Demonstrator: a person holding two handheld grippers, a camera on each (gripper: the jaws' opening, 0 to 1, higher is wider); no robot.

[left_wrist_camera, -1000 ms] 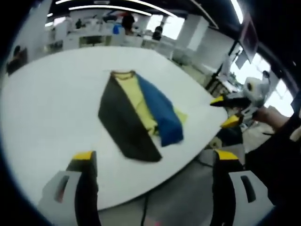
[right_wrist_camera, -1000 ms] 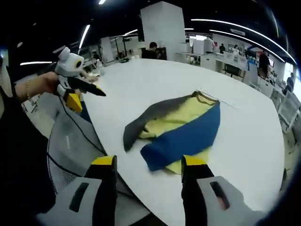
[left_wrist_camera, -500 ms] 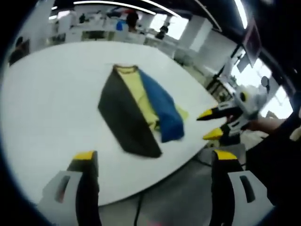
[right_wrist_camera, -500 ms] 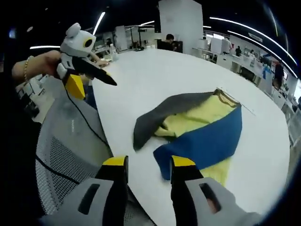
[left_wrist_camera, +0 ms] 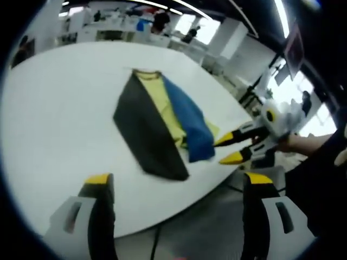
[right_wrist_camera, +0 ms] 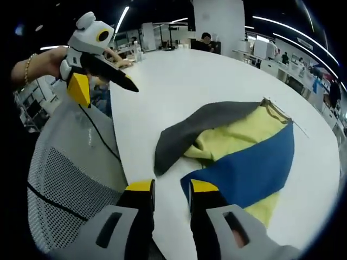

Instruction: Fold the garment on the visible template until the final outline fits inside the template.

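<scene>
The garment (left_wrist_camera: 157, 124) lies partly folded on the white table (left_wrist_camera: 49, 124): a dark grey flap on one side, a blue flap on the other, yellow between them. My left gripper (left_wrist_camera: 179, 181) hangs off the near table edge, jaws wide apart and holding nothing. My right gripper (left_wrist_camera: 230, 149) comes in from the right, its yellow tips just beside the blue corner. In the right gripper view the garment (right_wrist_camera: 244, 162) is close ahead. There my right gripper (right_wrist_camera: 171, 187) stands open with a narrow gap at the table edge by the blue hem. My left gripper (right_wrist_camera: 108, 93) is held up at left, open.
A grey mesh chair (right_wrist_camera: 65, 173) stands against the table edge beside the right gripper. A hand with a bracelet (right_wrist_camera: 38, 65) holds the left gripper. Office desks and seated people (right_wrist_camera: 205, 39) fill the background beyond the round table.
My right gripper has moved in to the garment's blue corner and its jaws have narrowed. The left gripper stays wide open, held back from the table.
</scene>
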